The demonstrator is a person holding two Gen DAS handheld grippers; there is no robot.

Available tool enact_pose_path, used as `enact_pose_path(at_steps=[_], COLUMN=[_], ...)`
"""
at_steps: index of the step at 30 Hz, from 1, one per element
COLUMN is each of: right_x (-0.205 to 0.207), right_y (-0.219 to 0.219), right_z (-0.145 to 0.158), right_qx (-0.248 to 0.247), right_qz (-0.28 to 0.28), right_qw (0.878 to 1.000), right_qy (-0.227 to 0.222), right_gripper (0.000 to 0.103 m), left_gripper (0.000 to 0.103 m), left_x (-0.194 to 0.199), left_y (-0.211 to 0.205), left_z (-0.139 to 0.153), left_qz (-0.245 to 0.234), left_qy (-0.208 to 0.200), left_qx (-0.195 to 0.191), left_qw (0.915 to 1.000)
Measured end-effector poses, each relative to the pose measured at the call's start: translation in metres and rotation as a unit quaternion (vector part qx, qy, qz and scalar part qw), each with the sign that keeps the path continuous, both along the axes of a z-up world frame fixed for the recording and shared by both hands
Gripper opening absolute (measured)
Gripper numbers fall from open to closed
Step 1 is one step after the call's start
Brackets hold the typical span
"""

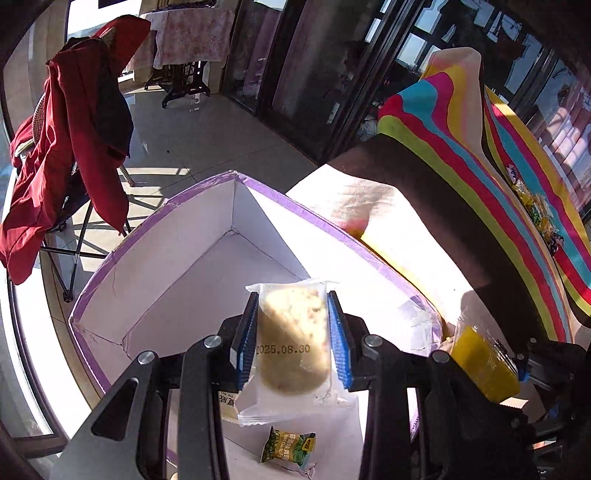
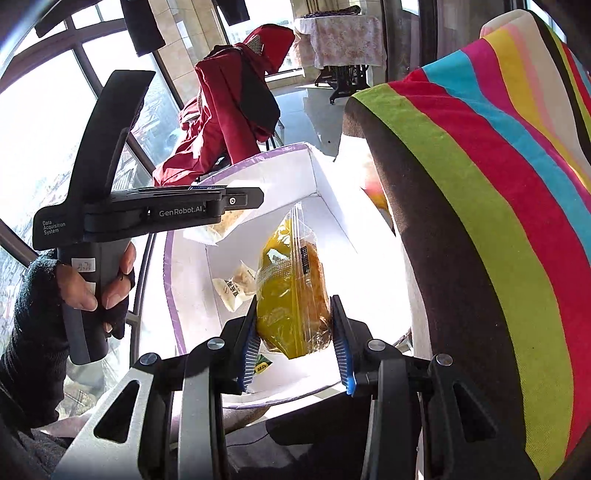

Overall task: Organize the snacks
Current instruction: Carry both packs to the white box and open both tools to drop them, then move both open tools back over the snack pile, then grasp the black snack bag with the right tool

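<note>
My left gripper (image 1: 291, 306) is shut on a clear-wrapped round cake (image 1: 293, 343) stamped with a date, held over a white box with a purple rim (image 1: 177, 206). A small green snack packet (image 1: 290, 446) lies on the box floor below it. My right gripper (image 2: 294, 306) is shut on a yellow-and-clear bread bag (image 2: 291, 291), also above the box (image 2: 255, 158). In the right wrist view the left gripper (image 2: 242, 201) reaches in from the left, held by a gloved hand (image 2: 85, 291). White snack packets (image 2: 234, 288) lie inside the box. The yellow bag (image 1: 484, 365) shows at the left view's right edge.
A striped multicoloured cloth (image 1: 461, 140) covers the surface right of the box, with several wrapped candies (image 1: 537, 210) on it. A folding chair draped in red clothing (image 1: 70, 147) stands beyond the box. Glass doors and a covered table (image 1: 192, 33) are farther back.
</note>
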State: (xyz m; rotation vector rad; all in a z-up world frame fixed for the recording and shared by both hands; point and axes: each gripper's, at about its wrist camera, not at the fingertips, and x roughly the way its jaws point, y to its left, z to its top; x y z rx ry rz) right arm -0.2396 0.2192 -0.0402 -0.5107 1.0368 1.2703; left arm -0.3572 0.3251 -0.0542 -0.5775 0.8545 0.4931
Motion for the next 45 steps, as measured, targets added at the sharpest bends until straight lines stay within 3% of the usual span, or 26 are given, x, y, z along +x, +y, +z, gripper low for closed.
enact_pose_path(at_steps=[2,3,4,5,6,11,14,16,20,22,25,27,30,33,35,39,44,45], right_x=[-0.004,-0.005,-0.005,-0.005,-0.004,0.002,0.01,0.012,0.019,0.027,0.058,0.087,0.135,0.178,0.199,0.237,0.277,0.284], right_y=[0.006,0.008,0.009,0.01,0.008,-0.015,-0.039,-0.064,-0.122,-0.155,-0.205,-0.24,-0.29,-0.332,-0.346,-0.358,-0.367,-0.367], right_z=[-0.007,-0.009,-0.011,-0.012,-0.01,0.012,0.031,0.049,0.089,0.105,0.111,0.103,0.089,0.077,0.07,0.06,0.052,0.052], right_qx=[0.003,0.007,0.007,0.007,0.013,0.041,0.07,0.092,0.183,0.211,0.206,0.195,0.15,0.114,0.09,0.056,0.039,0.038], right_qz=[0.014,0.015,0.013,0.01,0.007,-0.006,-0.01,-0.03,-0.021,-0.059,-0.157,-0.233,-0.357,-0.441,-0.468,-0.479,-0.49,-0.494], right_qw=[1.0,1.0,0.999,0.999,0.999,0.999,0.997,0.995,0.982,0.976,0.964,0.951,0.92,0.889,0.877,0.872,0.867,0.865], right_qy=[0.018,0.024,0.029,0.035,0.04,0.031,0.033,0.002,0.037,-0.001,-0.052,-0.054,-0.057,-0.051,-0.063,-0.089,-0.081,-0.079], right_gripper=[0.037,0.04,0.048,0.055,0.061,0.061,0.062,0.089,0.088,0.088,0.088,0.088,0.088,0.088,0.088,0.088,0.088,0.088], left_gripper=[0.036,0.042,0.052,0.079,0.094,0.101,0.101,0.101,0.101,0.101,0.101,0.101,0.101,0.101,0.101,0.101,0.101,0.101], left_x=[-0.003,-0.004,-0.007,-0.007,-0.009,0.0,0.024,0.045,0.081,0.098,0.131,0.156,0.2,0.246,0.278,0.325,0.35,0.349], left_y=[0.006,0.009,0.011,0.013,0.015,0.011,0.001,-0.015,-0.06,-0.08,-0.111,-0.135,-0.175,-0.215,-0.239,-0.267,-0.28,-0.282], left_z=[-0.003,-0.003,-0.003,-0.001,0.001,0.015,0.023,0.033,0.067,0.086,0.107,0.114,0.114,0.105,0.097,0.084,0.068,0.067], left_qz=[0.017,0.03,0.045,0.061,0.076,0.117,0.103,0.077,0.028,0.0,-0.057,-0.104,-0.182,-0.245,-0.277,-0.302,-0.299,-0.296], left_qy=[0.014,0.022,0.031,0.035,0.035,0.067,0.081,0.081,0.035,-0.002,-0.033,-0.038,-0.037,-0.033,-0.022,-0.02,-0.023,-0.036], left_qx=[0.008,0.017,0.026,0.035,0.045,0.115,0.132,0.142,0.197,0.206,0.202,0.196,0.177,0.151,0.118,0.049,0.002,0.012], left_qw=[0.9997,0.9992,0.9982,0.9969,0.9955,0.9843,0.9826,0.9835,0.9793,0.9785,0.9772,0.9743,0.9665,0.9571,0.9535,0.9517,0.9539,0.9546])
